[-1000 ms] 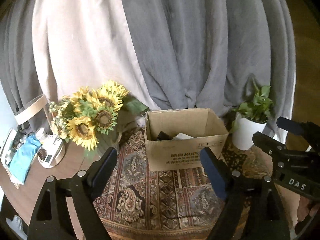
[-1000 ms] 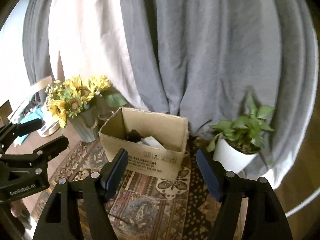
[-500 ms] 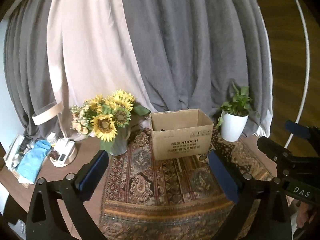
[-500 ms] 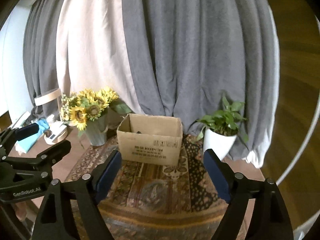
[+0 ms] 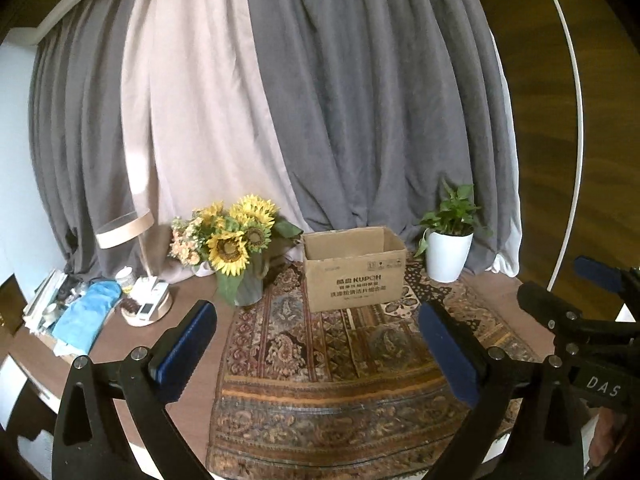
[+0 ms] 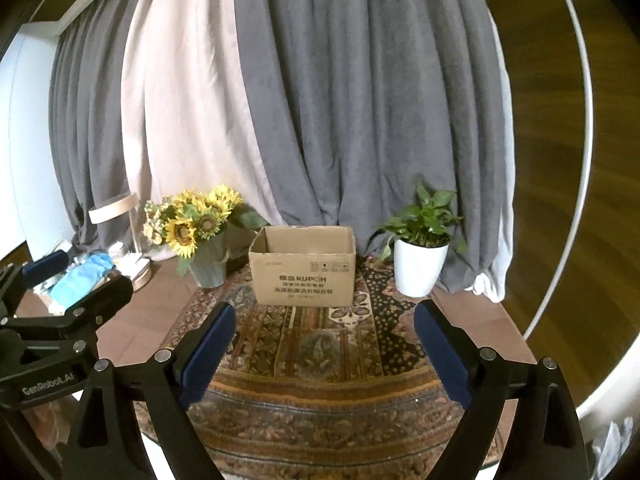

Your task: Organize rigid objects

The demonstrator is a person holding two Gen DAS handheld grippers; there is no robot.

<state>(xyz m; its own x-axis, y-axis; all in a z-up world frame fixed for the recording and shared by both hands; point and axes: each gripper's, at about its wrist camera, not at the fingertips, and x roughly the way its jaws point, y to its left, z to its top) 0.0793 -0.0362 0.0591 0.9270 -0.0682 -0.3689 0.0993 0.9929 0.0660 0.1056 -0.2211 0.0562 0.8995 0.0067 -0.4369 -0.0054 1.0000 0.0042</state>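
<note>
Left wrist view: left tongs (image 5: 318, 334) spread wide, empty; cardboard box (image 5: 354, 280) stands on the patterned rug (image 5: 320, 380), beyond the tips. Right wrist view: right tongs (image 6: 324, 332), jaws just widened, empty; box (image 6: 304, 276) between sunflowers (image 6: 192, 224) and potted plant (image 6: 420, 248).

The left hand-held gripper (image 5: 316, 344) has its blue-padded jaws spread wide with nothing between them, over a patterned rug (image 5: 340, 364) on a brown worktop (image 5: 120, 340). At the rug's far end stands an open cardboard box (image 5: 354, 280) printed KUPOH. Left of it is a vase of sunflowers (image 5: 234, 240); right of it, a green plant in a white pot (image 5: 448, 256). The right hand-held gripper (image 5: 576, 304) enters at the right edge. Grey and beige curtains (image 5: 320, 100) hang behind.
</note>
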